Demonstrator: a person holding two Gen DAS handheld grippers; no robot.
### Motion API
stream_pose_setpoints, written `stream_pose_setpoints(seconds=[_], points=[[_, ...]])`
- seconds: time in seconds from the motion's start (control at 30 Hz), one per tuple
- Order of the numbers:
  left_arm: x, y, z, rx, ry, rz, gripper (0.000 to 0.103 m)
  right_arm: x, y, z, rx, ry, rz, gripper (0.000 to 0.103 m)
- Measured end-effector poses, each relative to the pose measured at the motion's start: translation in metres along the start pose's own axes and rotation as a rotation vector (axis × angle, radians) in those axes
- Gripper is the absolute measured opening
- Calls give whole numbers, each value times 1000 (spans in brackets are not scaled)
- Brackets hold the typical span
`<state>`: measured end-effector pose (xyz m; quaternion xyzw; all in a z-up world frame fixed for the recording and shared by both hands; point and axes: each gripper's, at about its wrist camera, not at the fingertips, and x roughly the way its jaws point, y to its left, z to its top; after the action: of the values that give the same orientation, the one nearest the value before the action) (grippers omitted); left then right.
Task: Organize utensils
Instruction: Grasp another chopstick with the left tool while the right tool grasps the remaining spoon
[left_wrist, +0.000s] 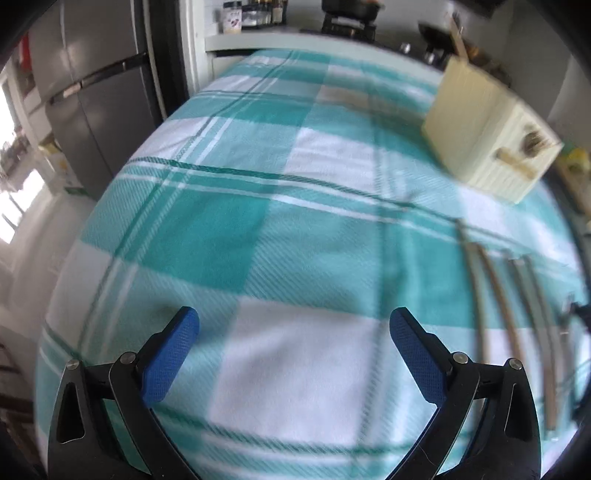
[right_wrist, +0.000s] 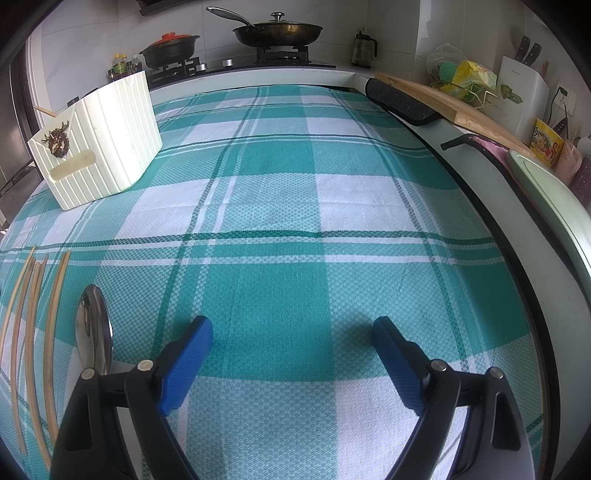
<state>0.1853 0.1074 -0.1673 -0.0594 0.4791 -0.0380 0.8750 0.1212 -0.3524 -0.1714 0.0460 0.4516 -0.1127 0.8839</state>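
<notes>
Right now, through the left wrist view, I am holding my left gripper (left_wrist: 294, 321) wide open and empty over the checked cloth (left_wrist: 236, 221) on the bench. The chopsticks (left_wrist: 517, 306) are lying far to its right, blurred, and the cream holder (left_wrist: 491, 140) is standing well beyond them. With this smear, I am risking a misjudged reach that rolls the thin sticks apart.

Through the right wrist view, my right gripper (right_wrist: 291, 330) is also gaping wide with nothing in it. This sharper view is showing what the other is missing: a metal spoon (right_wrist: 93, 328) lying just beside the left finger, and one stick already poking from the holder (right_wrist: 99, 144). I am likely to nudge the spoon when closing in.
</notes>
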Motion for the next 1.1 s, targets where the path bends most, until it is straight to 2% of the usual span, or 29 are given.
stream_pose_setpoints(seconds=[0.07,0.13,0.2,0.27,0.37,0.43,0.5,0.57,0.6,0.63,0.67,0.73,0.8,0.87,0.97,1.0,1.03,1.07,1.1], points=[[-20,-15,-13,9,-48,-94,103,0,0,0,-1,0,-2,90],[-31,-45,-25,104,-49,-122,103,0,0,0,0,0,1,90],[-30,-78,-38,242,-34,-48,103,0,0,0,-1,0,-1,90],[-21,-97,-47,312,-14,32,101,0,1,0,0,0,-1,90],[-10,-108,-52,305,10,99,95,0,1,0,1,0,-7,90],[-10,-110,-52,268,8,93,90,1,0,0,5,1,0,91],[-12,-112,-53,256,13,67,76,1,1,0,1,1,-3,91],[-15,-111,-55,243,15,27,46,1,1,0,3,1,-1,91],[-18,-113,-57,250,5,39,38,1,1,0,5,1,1,92],[-20,-115,-59,262,-1,40,23,2,2,2,2,10,2,93],[-21,-116,-61,274,-5,41,14,0,4,4,-3,36,6,93],[-24,-113,-65,286,-15,51,9,-17,13,-3,-1,69,62,92],[-30,-106,-72,278,-30,63,9,-47,32,-21,-17,63,144,92],[-34,-102,-78,272,-36,65,9,-63,59,-39,-80,87,191,92],[-40,-98,-85,285,-27,46,11,-63,90,-54,-125,90,178,91],[-41,-94,-85,283,-12,28,15,-59,98,-56,-146,90,165,85],[-42,-91,-83,279,3,16,27,-55,106,-59,-190,85,130,81],[-42,-86,-80,271,26,0,46,-57,110,-60,-229,52,115,79],[-42,-80,-76,258,55,-24,53,-58,110,-60,-244,57,115,79]])
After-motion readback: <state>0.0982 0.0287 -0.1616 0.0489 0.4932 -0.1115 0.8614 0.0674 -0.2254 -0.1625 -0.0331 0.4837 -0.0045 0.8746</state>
